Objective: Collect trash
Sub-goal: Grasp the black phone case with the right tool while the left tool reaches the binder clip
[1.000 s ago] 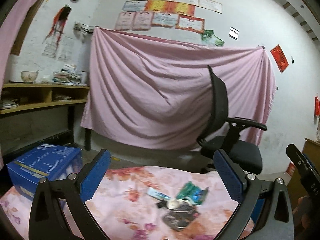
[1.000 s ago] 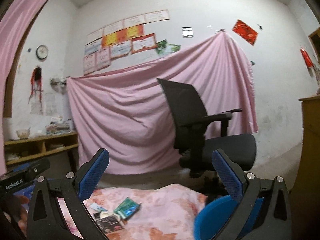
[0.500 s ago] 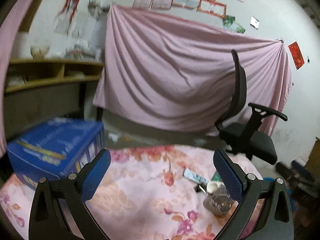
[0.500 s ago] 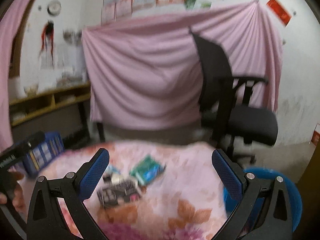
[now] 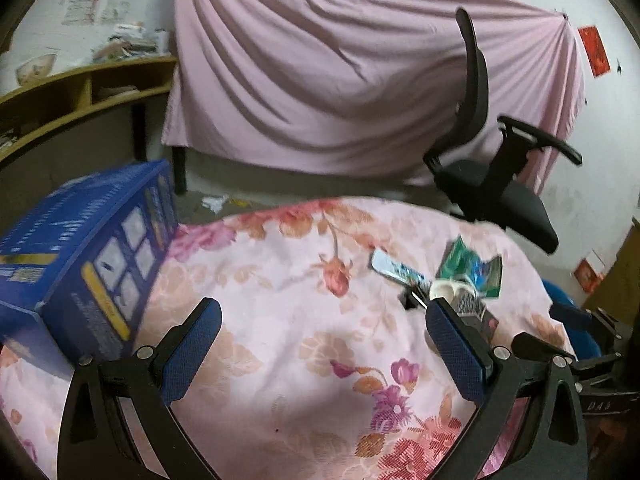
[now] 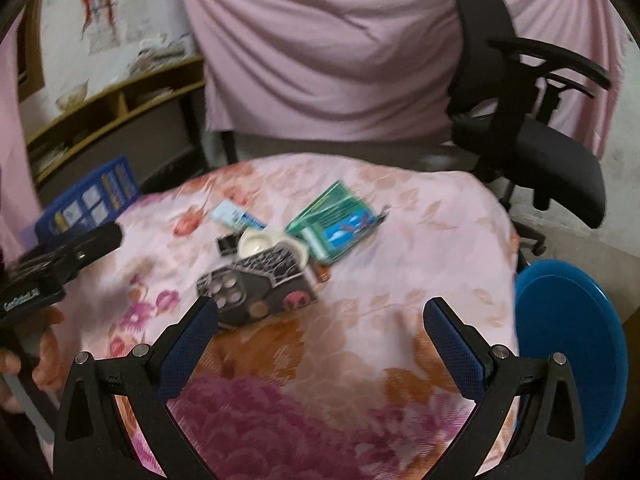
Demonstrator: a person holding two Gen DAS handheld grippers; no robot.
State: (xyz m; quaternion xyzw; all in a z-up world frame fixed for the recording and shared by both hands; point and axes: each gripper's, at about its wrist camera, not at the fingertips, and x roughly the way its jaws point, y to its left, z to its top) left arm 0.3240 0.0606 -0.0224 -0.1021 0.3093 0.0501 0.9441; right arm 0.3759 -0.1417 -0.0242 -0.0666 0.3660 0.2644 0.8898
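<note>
Both sets of jaws spread wide, empty. Trash pile (image 6: 276, 264) heaped on the floral bench (image 6: 360, 340), just ahead of the right gripper (image 6: 320, 332) toward its left jaw; blue bin (image 6: 572, 340) beyond its right jaw. Risk: overlapping, slippery wrappers, likely to scatter or bunch the cloth.

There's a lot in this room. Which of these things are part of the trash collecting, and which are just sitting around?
Part of the job:
- green packet
- dark patterned box
- white cup
- light blue wrapper
- blue bin, likely where the trash goes
- left gripper and right gripper, both open and empty

Just lying about:
- blue carton
- office chair
- pink sheet
- wooden shelf
</note>
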